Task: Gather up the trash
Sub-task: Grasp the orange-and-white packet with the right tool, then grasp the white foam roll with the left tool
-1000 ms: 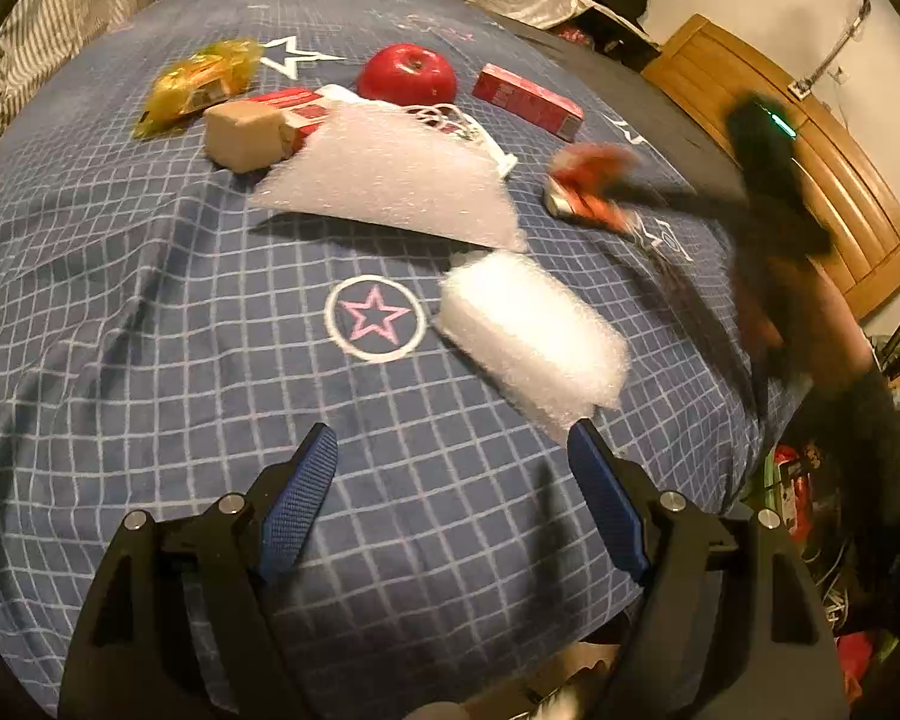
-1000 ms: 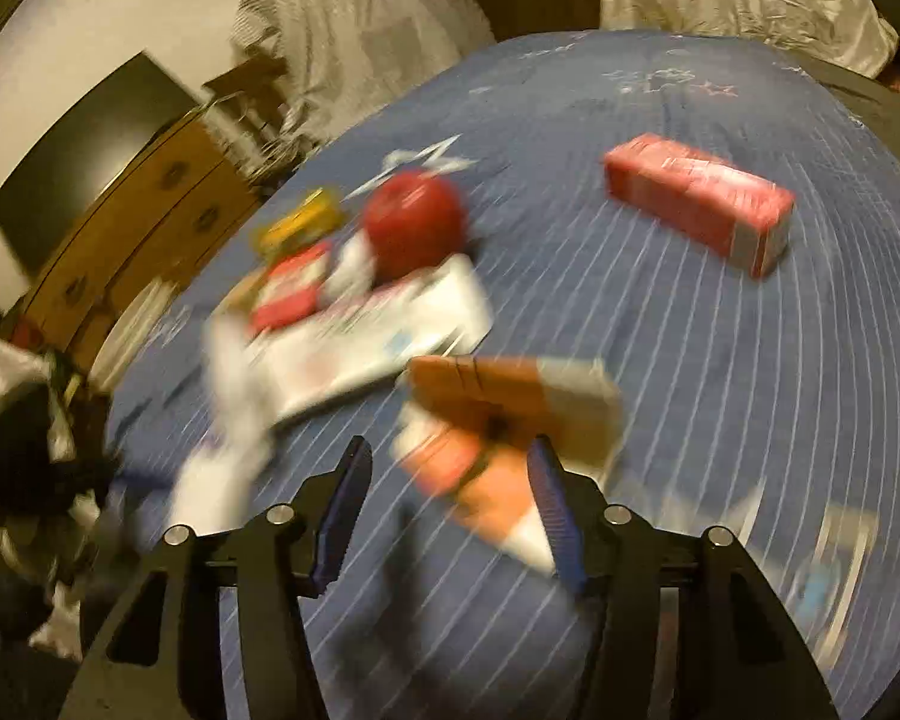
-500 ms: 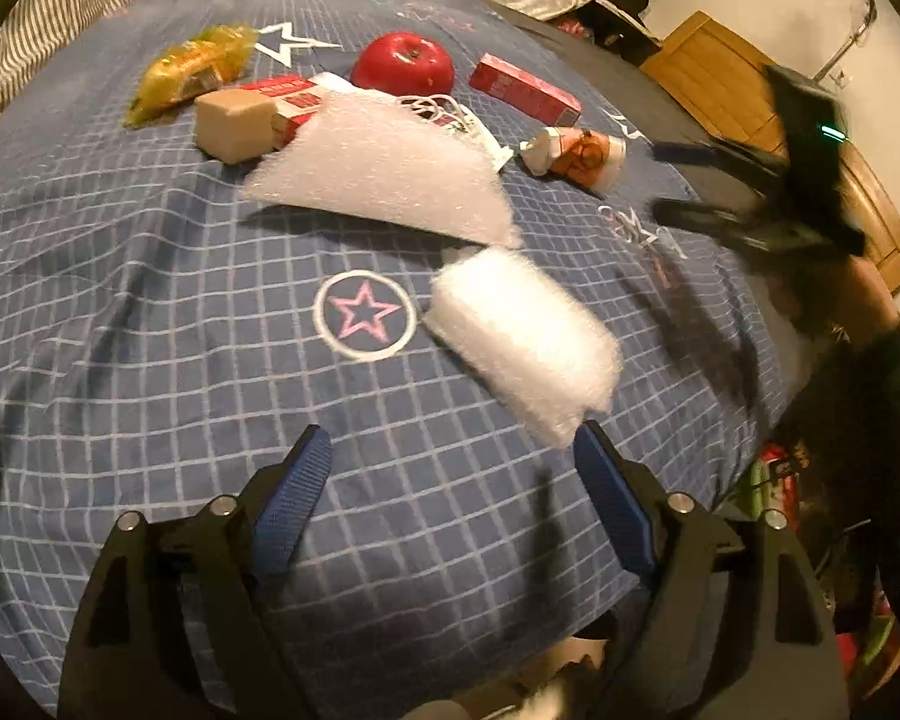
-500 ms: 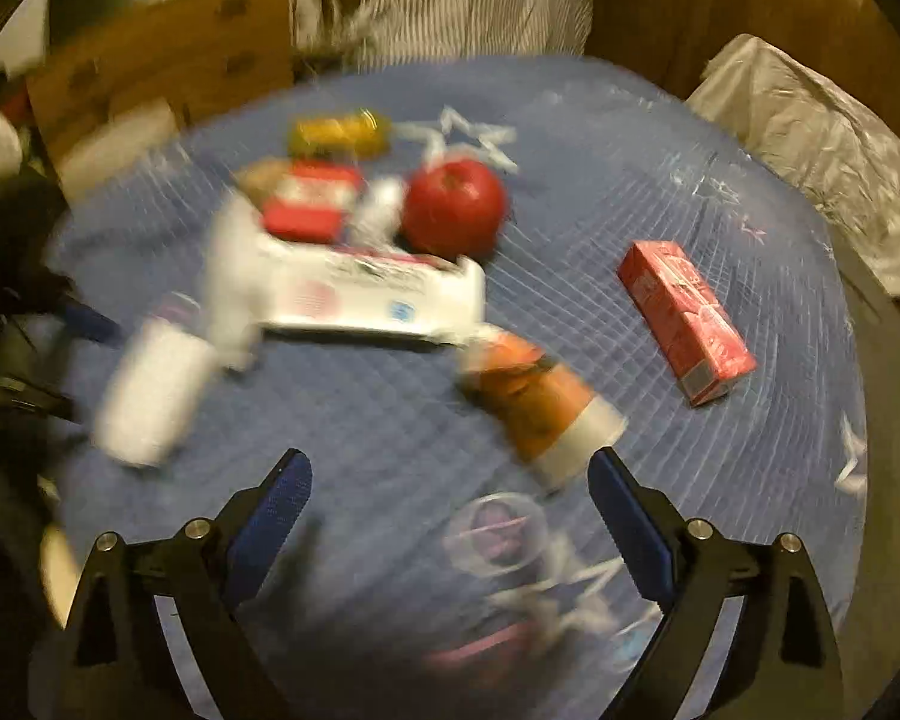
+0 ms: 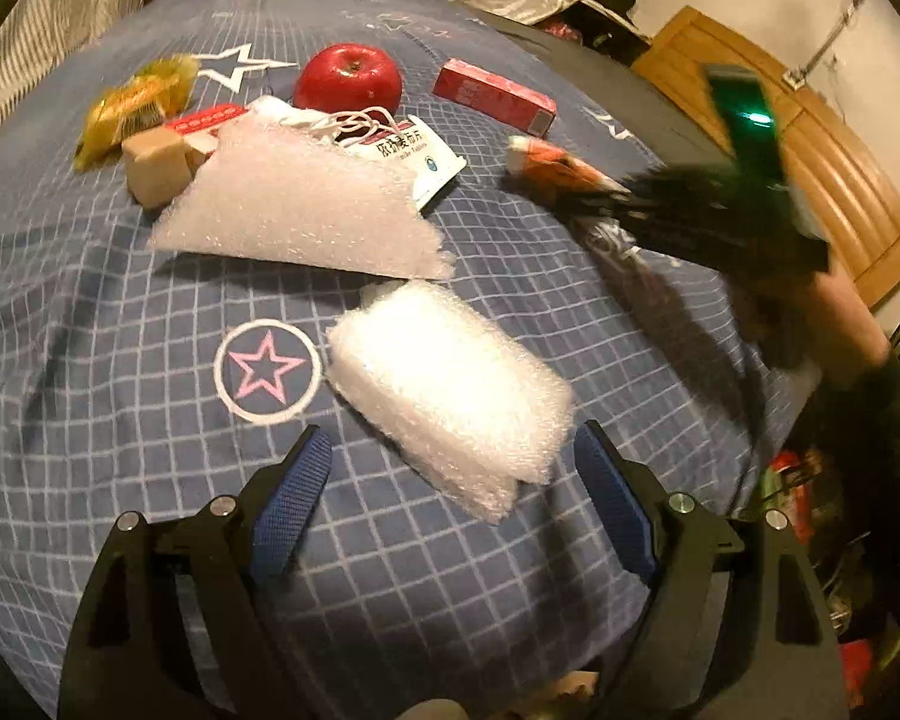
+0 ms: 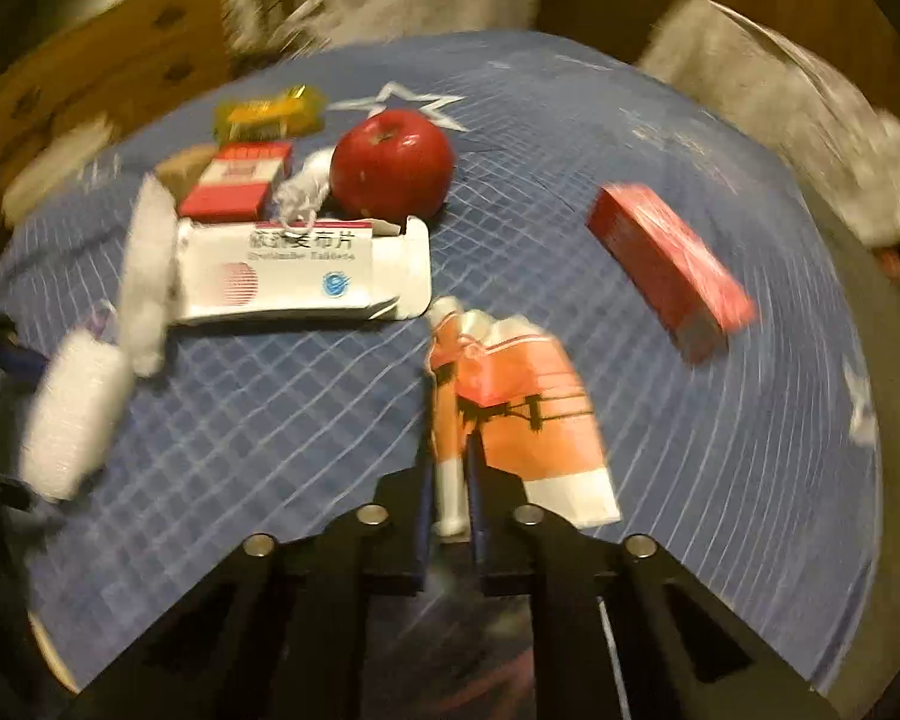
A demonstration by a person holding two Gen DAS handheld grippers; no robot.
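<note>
Now the blue checked cloth [image 5: 120,312] with its printed stars covers the surface, soft and slightly wrinkled. At the left lie a crinkled yellow wrapper [image 5: 135,105] and a tan block [image 5: 156,171], then a flat sheet of bubble wrap [image 5: 294,210] with a torn edge. Beside it is a round, glossy red apple [image 5: 349,79] and a white medicine box [image 6: 297,273]. A thick roll of bubble wrap [image 5: 450,390] lies just ahead of the left gripper [image 5: 453,480], whose blue ribbed pads stand wide apart and touch nothing. Further right lies a long red carton [image 5: 495,97]. The right gripper [image 6: 450,480] has just closed; its narrow jaws pinch the edge of a crumpled orange and white wrapper [image 6: 522,402].
</note>
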